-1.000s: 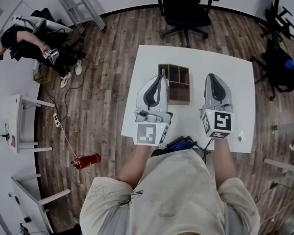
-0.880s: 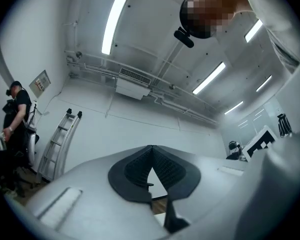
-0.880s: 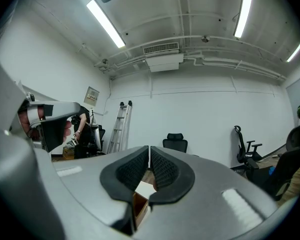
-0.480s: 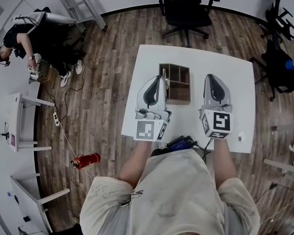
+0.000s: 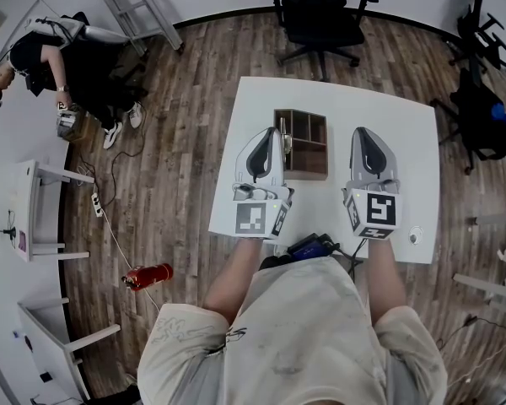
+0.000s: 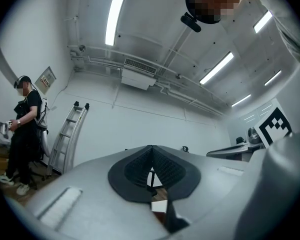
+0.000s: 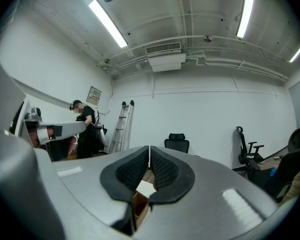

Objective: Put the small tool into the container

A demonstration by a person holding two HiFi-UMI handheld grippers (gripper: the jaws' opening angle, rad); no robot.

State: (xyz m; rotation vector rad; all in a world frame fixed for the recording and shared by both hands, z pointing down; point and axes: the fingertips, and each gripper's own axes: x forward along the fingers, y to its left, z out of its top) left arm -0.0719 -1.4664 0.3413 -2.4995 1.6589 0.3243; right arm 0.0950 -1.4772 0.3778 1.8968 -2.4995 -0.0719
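A brown wooden container (image 5: 308,146) with several compartments stands on the white table (image 5: 405,125). My left gripper (image 5: 277,136) is shut on the small tool (image 5: 282,132), a thin metal rod that stands up over the container's left edge. In the left gripper view the tool (image 6: 151,177) shows as a dark thin stick between the closed pads of the left gripper (image 6: 151,153). My right gripper (image 5: 361,135) hovers to the right of the container, shut with nothing in it. In the right gripper view, a corner of the container (image 7: 139,204) shows below the right gripper (image 7: 149,156).
A small round object (image 5: 416,237) lies near the table's right front corner, and a blue-black device (image 5: 312,245) lies at its near edge. A black office chair (image 5: 319,11) stands beyond the table. A person (image 5: 38,57), a ladder (image 5: 135,7) and a red extinguisher (image 5: 148,277) are to the left.
My left gripper with the tool has edged a little toward the container's left edge. The right gripper has kept still. The person at the far left has shifted.
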